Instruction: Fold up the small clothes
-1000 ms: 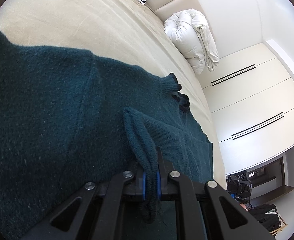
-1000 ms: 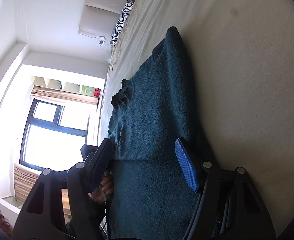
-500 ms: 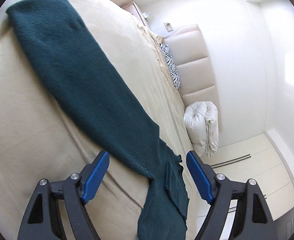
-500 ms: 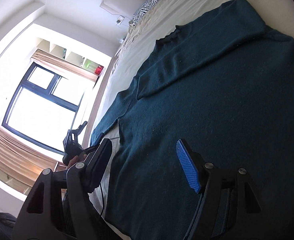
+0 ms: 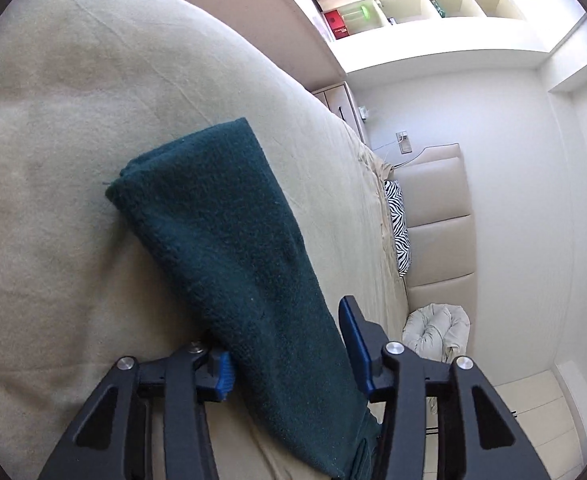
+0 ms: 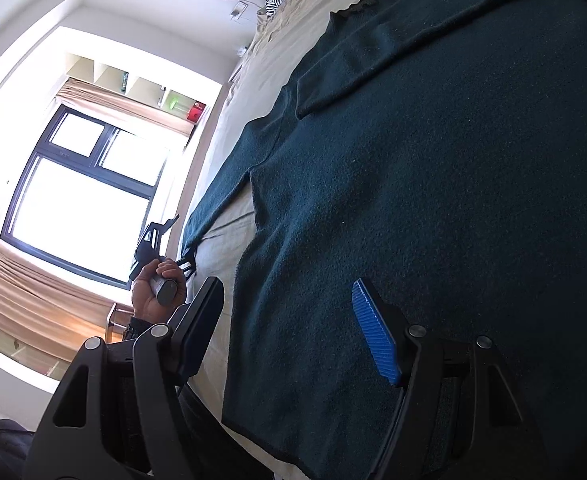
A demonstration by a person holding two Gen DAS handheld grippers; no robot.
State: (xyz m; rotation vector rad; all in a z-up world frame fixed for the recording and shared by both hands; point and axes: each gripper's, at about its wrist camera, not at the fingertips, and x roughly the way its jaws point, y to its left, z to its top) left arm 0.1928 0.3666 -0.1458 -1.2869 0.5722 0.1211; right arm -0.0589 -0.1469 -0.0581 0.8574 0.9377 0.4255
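Sweater: a dark teal sweater (image 6: 433,184) is lying spread flat on the bed (image 5: 73,200), hem at the near edge.
Sleeve: one sleeve (image 5: 229,248) is stretching toward the bed's side edge.
Left tool (image 5: 289,354): jaws have just been closing, straddling the sleeve without clamping it.
Right tool (image 6: 289,330): jaws are standing apart over the hem, gripping nothing.

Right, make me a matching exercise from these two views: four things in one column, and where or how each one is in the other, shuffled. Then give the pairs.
Things:
1. sweater sleeve
2. zebra pillow
3. red box
4. right claw

Place or state:
A. open, above the sweater's body
B. beside the headboard
C. stretched out on the beige sheet
D. on the shelf high on the wall

Pairs: 1-C, 2-B, 3-D, 4-A
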